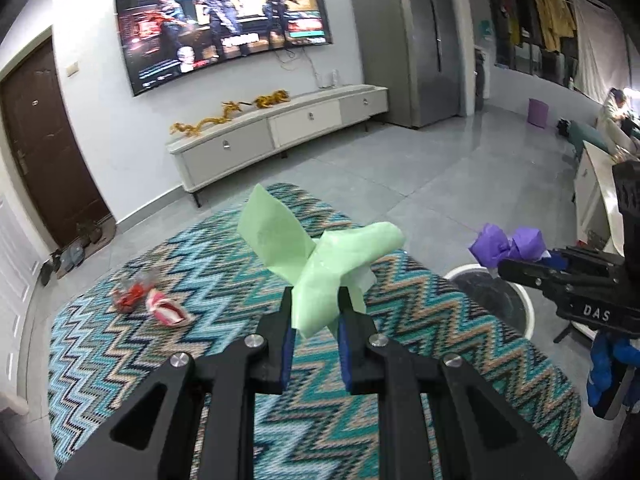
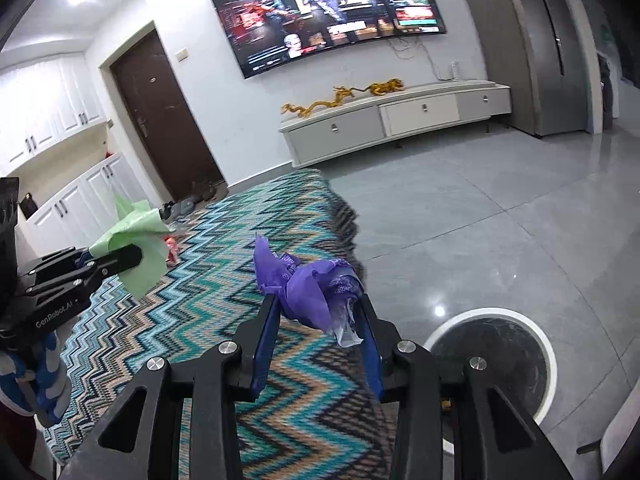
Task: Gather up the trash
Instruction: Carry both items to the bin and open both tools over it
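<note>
Zigzag rug (image 1: 168, 360) underfoot: my left gripper (image 1: 316, 312) clamps green wrapper (image 1: 320, 256), my right gripper (image 2: 318, 316) purple bag (image 2: 316, 284). 2 collected; bin (image 2: 536, 344) nearby, red scraps (image 1: 148, 302) left.

wall tv (image 1: 224, 20) lit; gold figurines (image 1: 232, 114), perhaps dragons, on low cabinet (image 1: 280, 132); brown door (image 2: 164, 116).
</note>
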A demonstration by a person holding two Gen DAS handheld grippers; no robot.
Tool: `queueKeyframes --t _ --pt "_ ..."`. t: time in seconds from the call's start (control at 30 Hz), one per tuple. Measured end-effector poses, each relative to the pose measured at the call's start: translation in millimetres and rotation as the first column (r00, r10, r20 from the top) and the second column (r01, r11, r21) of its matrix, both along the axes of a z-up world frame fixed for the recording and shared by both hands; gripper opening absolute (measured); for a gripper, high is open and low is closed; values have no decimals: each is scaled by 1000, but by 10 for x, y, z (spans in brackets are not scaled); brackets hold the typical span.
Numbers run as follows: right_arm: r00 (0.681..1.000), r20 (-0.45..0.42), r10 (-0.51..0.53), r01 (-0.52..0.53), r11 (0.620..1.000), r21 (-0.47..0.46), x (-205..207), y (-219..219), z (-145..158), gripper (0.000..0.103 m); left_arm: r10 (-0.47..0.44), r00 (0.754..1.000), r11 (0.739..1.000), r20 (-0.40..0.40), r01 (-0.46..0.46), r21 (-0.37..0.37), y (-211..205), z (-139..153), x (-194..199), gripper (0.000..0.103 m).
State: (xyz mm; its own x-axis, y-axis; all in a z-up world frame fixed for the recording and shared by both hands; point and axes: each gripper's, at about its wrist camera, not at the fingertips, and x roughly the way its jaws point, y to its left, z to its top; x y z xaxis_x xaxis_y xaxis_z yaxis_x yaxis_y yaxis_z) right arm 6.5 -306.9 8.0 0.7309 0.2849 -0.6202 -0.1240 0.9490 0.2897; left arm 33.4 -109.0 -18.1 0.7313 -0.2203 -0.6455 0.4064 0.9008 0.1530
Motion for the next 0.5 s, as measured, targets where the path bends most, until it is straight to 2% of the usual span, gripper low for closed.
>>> queueKeyframes --t 0.3,0.5 --pt "983 -40 -179 179 984 -2 -107 -747 -199 36 -158 983 987 -98 156 -24 -766 -164 206 17" --pt "957 -124 -260 262 965 -4 -104 -1151 -505 36 -218 961 976 -169 212 -58 -1301 -352 407 20"
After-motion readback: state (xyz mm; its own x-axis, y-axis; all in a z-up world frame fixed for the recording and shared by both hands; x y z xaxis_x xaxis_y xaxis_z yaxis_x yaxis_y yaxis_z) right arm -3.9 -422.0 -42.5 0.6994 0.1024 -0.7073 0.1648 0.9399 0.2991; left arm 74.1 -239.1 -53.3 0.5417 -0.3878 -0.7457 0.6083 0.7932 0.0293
